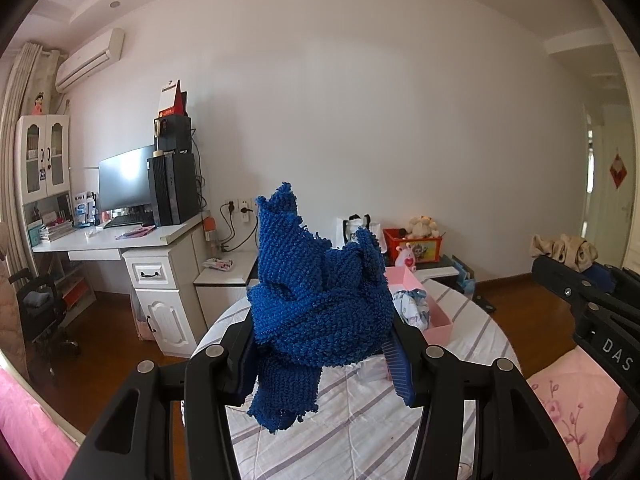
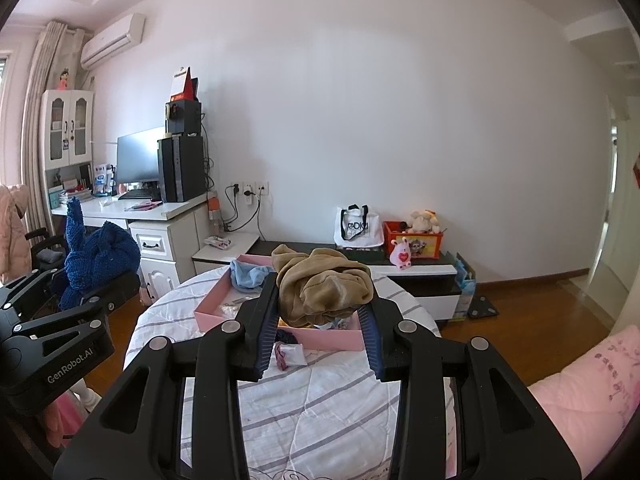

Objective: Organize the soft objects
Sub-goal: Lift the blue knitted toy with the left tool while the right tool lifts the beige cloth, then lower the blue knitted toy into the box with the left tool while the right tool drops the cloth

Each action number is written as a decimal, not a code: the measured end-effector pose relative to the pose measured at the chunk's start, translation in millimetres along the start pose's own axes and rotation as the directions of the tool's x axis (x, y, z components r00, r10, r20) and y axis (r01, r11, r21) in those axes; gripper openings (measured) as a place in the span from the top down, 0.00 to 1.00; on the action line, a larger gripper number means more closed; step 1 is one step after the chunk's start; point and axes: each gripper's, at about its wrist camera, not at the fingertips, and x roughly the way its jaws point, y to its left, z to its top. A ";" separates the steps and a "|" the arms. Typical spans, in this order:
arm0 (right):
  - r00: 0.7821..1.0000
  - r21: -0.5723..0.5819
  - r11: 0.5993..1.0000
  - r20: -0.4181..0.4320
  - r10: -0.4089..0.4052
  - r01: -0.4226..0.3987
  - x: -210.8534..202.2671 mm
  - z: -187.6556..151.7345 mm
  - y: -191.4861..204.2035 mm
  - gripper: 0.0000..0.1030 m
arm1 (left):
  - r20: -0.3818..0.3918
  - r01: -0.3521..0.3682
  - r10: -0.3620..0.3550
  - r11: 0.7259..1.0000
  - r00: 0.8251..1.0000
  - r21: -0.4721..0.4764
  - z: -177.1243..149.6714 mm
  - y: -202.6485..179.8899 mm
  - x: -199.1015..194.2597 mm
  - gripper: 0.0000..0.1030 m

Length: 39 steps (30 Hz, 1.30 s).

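Left gripper [image 1: 320, 344]: clamped on a bunched blue knitted cloth [image 1: 316, 304], lifted above the round table with striped white quilted cover [image 1: 360, 408].
Right gripper [image 2: 318, 320]: closed on a crumpled tan plush cloth [image 2: 324, 290], raised over the pink rectangular box [image 2: 324, 338].
Left wrist view only: a white printed fabric bundle [image 1: 412, 306] lying inside the pink box, just behind the blue cloth.
Right wrist view only: a light blue cloth [image 2: 250, 274] in the box's far left corner; a small white packet [image 2: 292, 354] on the table, just beside the box's near wall.
Pose: both grippers held roughly level, fingers pointing toward the wall; the left one appears left of the right, well apart.
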 end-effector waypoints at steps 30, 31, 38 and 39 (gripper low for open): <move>0.986 0.022 1.000 -0.168 -0.015 0.019 66.1 -18.3 0.4 0.67 | -0.176 -0.005 0.003 1.000 0.984 -0.013 18.0 3.1 85.9 0.50; 0.983 0.021 1.000 -0.183 -0.016 0.020 72.8 -19.9 0.4 0.67 | -0.190 -0.007 0.004 1.000 0.982 -0.015 18.8 2.8 94.0 0.50; 0.965 0.035 0.999 -0.263 -0.004 0.014 115.3 -32.3 -1.0 0.67 | -0.270 -0.010 0.005 1.000 0.963 -0.017 35.9 0.6 156.4 0.51; 0.961 0.038 0.999 -0.275 0.000 0.011 122.1 -34.4 -0.8 0.67 | -0.281 -0.010 0.005 1.000 0.960 -0.017 37.5 -0.3 165.4 0.51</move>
